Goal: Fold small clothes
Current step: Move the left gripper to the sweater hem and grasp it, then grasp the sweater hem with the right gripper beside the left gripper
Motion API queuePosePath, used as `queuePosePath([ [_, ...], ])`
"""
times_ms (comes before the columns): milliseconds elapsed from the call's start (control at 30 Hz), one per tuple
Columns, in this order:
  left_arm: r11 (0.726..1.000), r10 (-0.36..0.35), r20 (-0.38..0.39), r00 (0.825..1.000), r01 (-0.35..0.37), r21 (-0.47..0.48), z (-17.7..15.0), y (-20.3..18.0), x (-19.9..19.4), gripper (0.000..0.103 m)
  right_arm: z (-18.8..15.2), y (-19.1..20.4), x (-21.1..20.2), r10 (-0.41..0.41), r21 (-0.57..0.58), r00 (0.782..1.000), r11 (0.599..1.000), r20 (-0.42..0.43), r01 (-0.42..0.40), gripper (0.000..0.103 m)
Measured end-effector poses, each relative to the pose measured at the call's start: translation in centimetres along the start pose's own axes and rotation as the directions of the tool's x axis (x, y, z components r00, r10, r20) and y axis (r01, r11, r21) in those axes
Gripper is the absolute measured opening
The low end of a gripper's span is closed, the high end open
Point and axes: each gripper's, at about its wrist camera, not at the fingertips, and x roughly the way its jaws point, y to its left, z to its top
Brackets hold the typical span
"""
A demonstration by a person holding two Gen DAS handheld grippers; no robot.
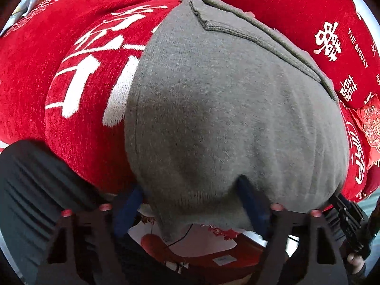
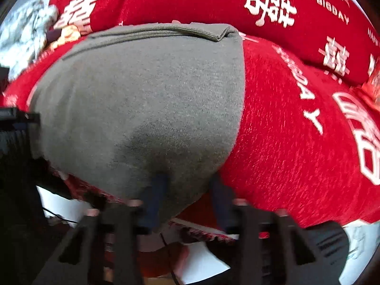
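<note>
Two hand-held tongs reach down to the near hem of a grey knitted garment (image 1: pixel 225 109) that lies flat on a red cover (image 1: pixel 47 71) printed with white characters.

The left gripper (image 1: pixel 192 204) stands with its blue fingers (image 1: pixel 251 204) apart, one at each side of a hanging corner of the hem. The grey cloth sits between them, but the pads do not appear to press it, so it counts as open around the cloth.

The right gripper (image 2: pixel 187 201) is blurred. One blue finger (image 2: pixel 155 199) lies over the grey hem and the other sits just beside its edge, over the red cover. A gap shows between them, so I cannot tell whether it has pinched the cloth.

The far edge of the garment is already turned back into a thick band (image 2: pixel 166 32).

To do this step well, both tongs likely need a firm pinch on the hem only, not the cover beneath, at matching spots near each corner. Lifting evenly should keep the next fold straight.
</note>
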Motion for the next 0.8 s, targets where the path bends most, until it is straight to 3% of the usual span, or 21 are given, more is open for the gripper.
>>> queuePosePath([
  [100,1.0,-0.016,0.009,1.0,0.016,-0.008,0.2,0.4,-0.4,0.051,-0.1,-0.4,0.0,0.048,0.043,0.999,0.998,-0.002,-0.048,0.014],
  [167,0.999,-0.041,0.014,0.999,0.041,-0.009,0.1,0.8,-1.0,0.026,-0.2,-1.0,-0.3,0.105,0.094,0.994,0.99,0.014,-0.106,0.01],
  [233,0.998,-0.06,0.016,0.998,0.06,0.006,-0.1,0.7,-1.4,0.016,-0.1,-1.7,-0.9,0.159,0.139,0.987,0.977,0.038,-0.162,0.009],
  [433,0.998,-0.057,0.025,0.998,0.057,0.028,0.7,-0.1,-2.3,0.016,1.9,-2.4,-3.6,0.248,0.153,0.958,0.951,0.147,-0.269,0.008],
  [600,0.996,-0.086,0.077,0.993,0.083,0.043,2.1,-0.6,-4.2,0.016,4.2,-3.0,-4.3,0.253,0.145,0.944,0.947,0.211,-0.286,0.008],
  [800,0.993,-0.091,0.16,0.983,0.078,0.087,7.9,-3.6,-6.0,0.016,8.4,-3.4,-3.3,0.222,0.139,0.936,0.954,0.273,-0.267,0.008],
])
